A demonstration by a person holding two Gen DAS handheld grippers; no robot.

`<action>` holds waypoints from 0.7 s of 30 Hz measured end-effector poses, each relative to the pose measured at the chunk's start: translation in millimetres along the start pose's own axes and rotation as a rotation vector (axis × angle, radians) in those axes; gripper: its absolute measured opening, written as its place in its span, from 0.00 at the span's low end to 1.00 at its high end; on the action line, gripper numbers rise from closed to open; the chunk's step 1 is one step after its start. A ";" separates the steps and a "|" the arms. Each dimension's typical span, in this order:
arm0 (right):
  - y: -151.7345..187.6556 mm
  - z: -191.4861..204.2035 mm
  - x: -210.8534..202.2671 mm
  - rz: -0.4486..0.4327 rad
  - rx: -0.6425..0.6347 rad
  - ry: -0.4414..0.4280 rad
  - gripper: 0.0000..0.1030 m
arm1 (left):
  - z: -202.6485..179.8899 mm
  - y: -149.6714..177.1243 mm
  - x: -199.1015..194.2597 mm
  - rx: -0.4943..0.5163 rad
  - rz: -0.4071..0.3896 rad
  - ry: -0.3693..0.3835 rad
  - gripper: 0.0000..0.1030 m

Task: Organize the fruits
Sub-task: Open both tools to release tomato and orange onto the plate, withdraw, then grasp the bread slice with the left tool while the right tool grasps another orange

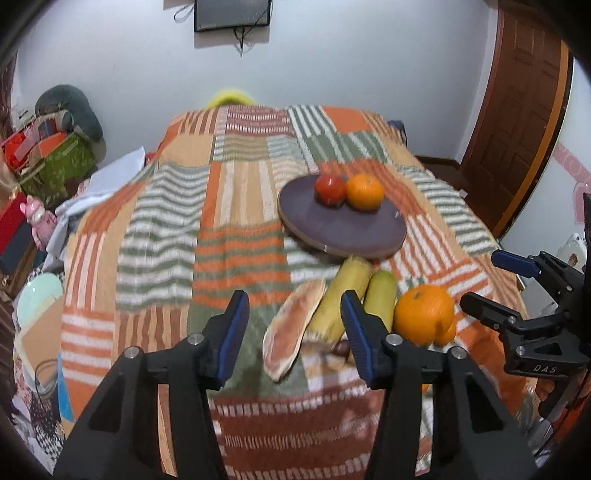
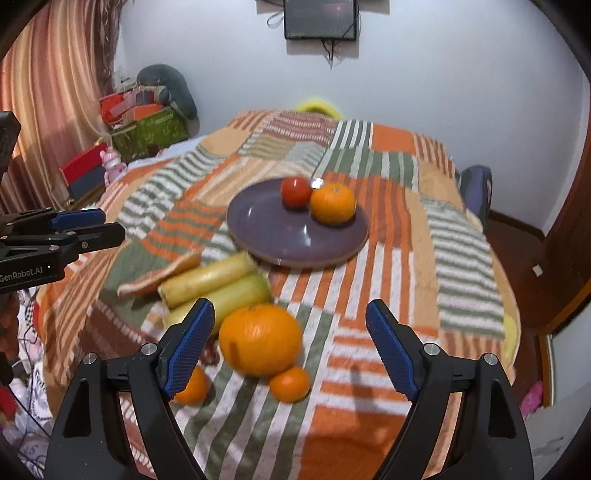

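A purple plate (image 1: 332,230) (image 2: 280,236) lies on the striped blanket and holds a red tomato (image 1: 330,189) (image 2: 295,191) and an orange (image 1: 365,191) (image 2: 332,204). In front of it lie a sliced flat fruit piece (image 1: 291,328) (image 2: 162,275), two yellow-green bananas (image 1: 343,299) (image 2: 214,280), a big orange (image 1: 424,314) (image 2: 260,338) and two small oranges (image 2: 290,384). My left gripper (image 1: 293,338) is open, above the slice and bananas. My right gripper (image 2: 290,343) is open, just before the big orange; it also shows in the left wrist view (image 1: 491,280).
The blanket (image 1: 221,221) covers a bed. Boxes and a grey cushion (image 1: 62,140) are piled at the left wall. A pink toy (image 1: 37,218) stands beside them. A screen (image 1: 232,14) hangs on the far wall. A wooden door (image 1: 517,122) is at right.
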State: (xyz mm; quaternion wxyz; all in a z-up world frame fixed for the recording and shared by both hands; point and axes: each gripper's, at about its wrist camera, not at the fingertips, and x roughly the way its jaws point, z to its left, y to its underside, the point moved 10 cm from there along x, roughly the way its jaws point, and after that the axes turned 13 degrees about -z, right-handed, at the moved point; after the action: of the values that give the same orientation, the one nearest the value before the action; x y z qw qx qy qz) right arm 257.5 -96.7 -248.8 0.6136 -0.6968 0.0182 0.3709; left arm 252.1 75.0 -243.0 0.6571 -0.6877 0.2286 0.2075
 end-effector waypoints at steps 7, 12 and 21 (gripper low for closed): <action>29.2 10.4 13.4 0.069 -0.020 -0.011 0.80 | 8.7 47.7 19.9 -0.032 0.092 0.012 0.50; 37.4 12.2 24.3 0.103 -0.025 -0.018 0.80 | 12.3 69.1 36.4 -0.010 0.140 0.002 0.49; 49.7 17.2 38.1 0.141 -0.013 -0.051 0.80 | 16.9 72.0 59.5 -0.011 0.151 0.015 0.34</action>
State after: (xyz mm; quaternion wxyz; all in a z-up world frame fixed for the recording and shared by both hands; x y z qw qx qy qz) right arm 252.7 -77.6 -310.7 0.5815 -0.6883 0.0494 0.4309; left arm 258.2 87.1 -336.9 0.6338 -0.6738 0.2838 0.2526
